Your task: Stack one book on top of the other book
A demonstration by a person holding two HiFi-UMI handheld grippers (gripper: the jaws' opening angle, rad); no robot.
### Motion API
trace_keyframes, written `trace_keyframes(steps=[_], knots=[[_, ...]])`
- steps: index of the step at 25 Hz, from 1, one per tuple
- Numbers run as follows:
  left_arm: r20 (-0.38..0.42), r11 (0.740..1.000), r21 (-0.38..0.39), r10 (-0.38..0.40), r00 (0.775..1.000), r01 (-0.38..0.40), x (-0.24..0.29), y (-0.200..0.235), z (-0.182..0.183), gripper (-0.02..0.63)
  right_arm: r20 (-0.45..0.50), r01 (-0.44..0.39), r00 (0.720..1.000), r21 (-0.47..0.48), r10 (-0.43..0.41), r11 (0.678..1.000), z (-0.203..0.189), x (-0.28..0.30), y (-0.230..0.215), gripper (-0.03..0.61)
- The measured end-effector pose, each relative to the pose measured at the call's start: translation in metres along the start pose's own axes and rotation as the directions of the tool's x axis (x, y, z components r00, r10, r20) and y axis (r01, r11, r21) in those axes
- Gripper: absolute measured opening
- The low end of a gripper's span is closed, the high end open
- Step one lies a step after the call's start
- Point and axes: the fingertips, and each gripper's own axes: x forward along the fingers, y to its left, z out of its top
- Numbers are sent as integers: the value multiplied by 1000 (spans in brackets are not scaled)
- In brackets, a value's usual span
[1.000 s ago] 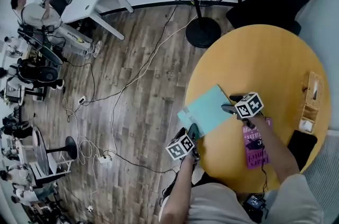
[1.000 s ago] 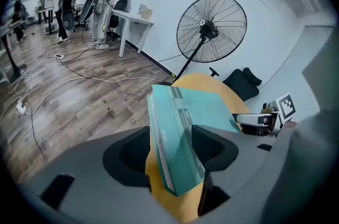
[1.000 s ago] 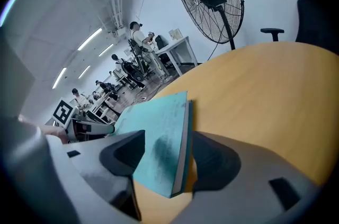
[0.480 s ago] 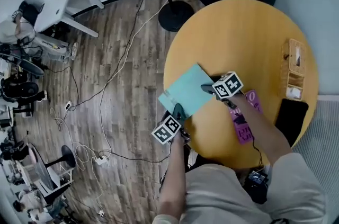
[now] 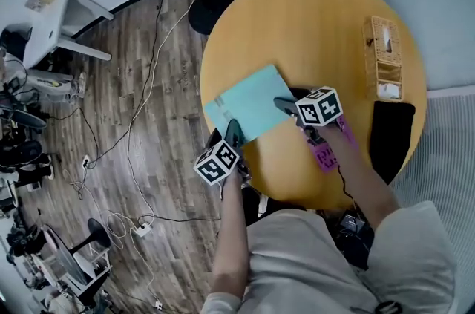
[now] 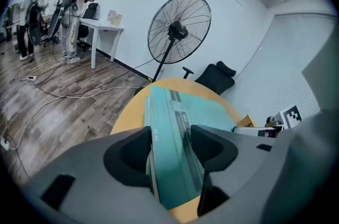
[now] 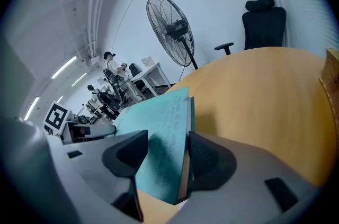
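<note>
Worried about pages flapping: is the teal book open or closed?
Closed: the teal book shows both covers flat together around one page block.

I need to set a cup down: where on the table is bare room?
The far half of the table is bare, between the teal book and the wooden box. Crowded at the near edge: purple book, black pad.

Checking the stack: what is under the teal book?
Table and floor show round the teal book; the spot beneath is covered. The purple book lies aside.

The teal book shows darker bands; the second book, mostly hidden, seems magenta with dark print; the table is honey-yellow.
</note>
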Motion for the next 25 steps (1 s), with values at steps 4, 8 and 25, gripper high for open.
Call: trace_keyframes(steps=[4, 8, 25], knots=[[-20, 998, 40, -51, 998, 52, 2, -24, -1, 253, 33, 45, 998, 13, -46, 999, -2, -28, -7, 247], [-29, 993, 82, -85, 996, 88, 2, -48, -7, 252, 76, 91, 992, 68, -96, 994, -9, -55, -17, 247], [-163, 903, 316, -249, 955, 290, 10, -167, -42, 252, 222, 207, 933, 313, -283, 927, -79, -178, -54, 247]])
